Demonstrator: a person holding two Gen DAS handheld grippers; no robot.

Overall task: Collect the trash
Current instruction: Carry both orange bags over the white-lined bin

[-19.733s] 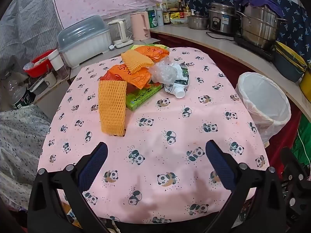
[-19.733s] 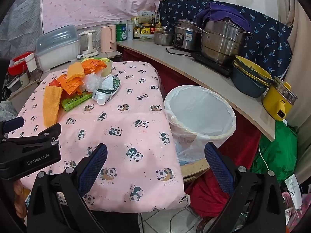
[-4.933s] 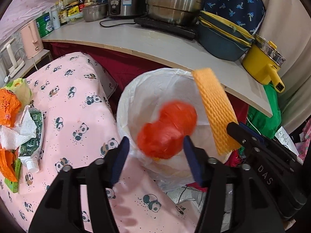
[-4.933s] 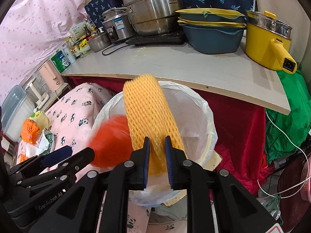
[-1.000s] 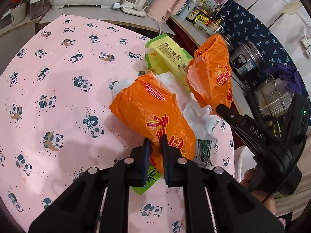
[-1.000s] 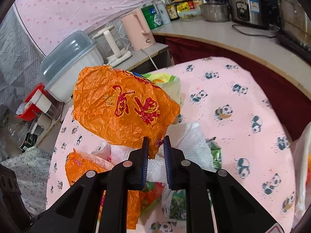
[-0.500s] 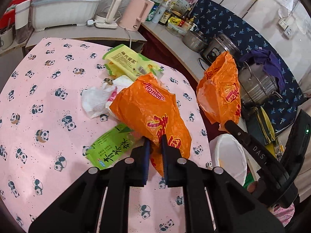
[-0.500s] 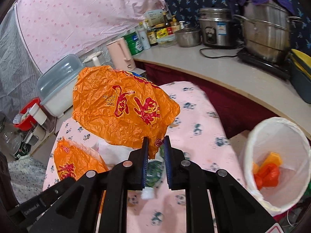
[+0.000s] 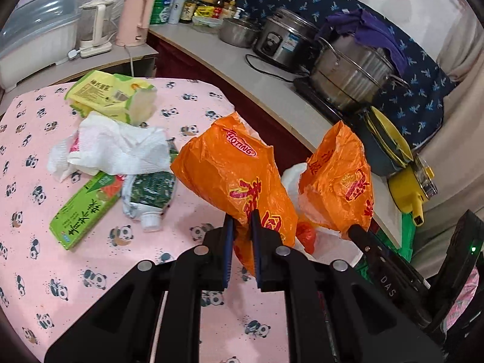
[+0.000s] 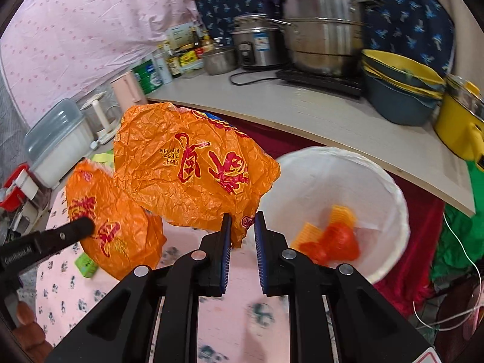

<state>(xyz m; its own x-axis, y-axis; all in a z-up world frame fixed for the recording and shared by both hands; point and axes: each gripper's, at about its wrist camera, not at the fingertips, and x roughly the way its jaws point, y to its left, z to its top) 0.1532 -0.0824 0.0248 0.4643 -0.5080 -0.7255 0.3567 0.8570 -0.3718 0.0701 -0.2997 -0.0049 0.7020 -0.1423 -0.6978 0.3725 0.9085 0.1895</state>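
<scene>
Left gripper (image 9: 242,236): my jaws are clamped on the lower edge of a crumpled orange plastic bag with red lettering (image 9: 239,175); the bag stands up off the pads, clear of the table.
Right gripper (image 10: 243,236): pinched on a corner of a second crinkled orange plastic bag with red characters (image 10: 193,166); the pads look a little apart, but the film is caught between them and the bag hangs free in the air.
What changed: a second ago both bags were only just lifted over the trash pile; now I have both carried sideways, and the white-lined round trash bin (image 10: 390,181) has swung into the right wrist view, just right of the held bag.
Bin contents: blurred red and orange pieces (image 10: 329,236) lie at the bottom, so earlier drops seem to have landed.
Left on the table: on the pink panda-print tablecloth (image 9: 90,272) I count a crumpled white paper tissue (image 9: 118,148), a flat green carton (image 9: 84,208), a squashed green-and-white pouch with a white cap (image 9: 149,195) and a yellow-green tissue pack (image 9: 109,93), all untouched.
Meaning for the task: I judge this the carry leg of a two-bag trip; neither bag is over the bin mouth yet.
Next call: bring both grippers over the opening, then release.
Risk: light film may drift or cling to the pads and fall outside the rim.
</scene>
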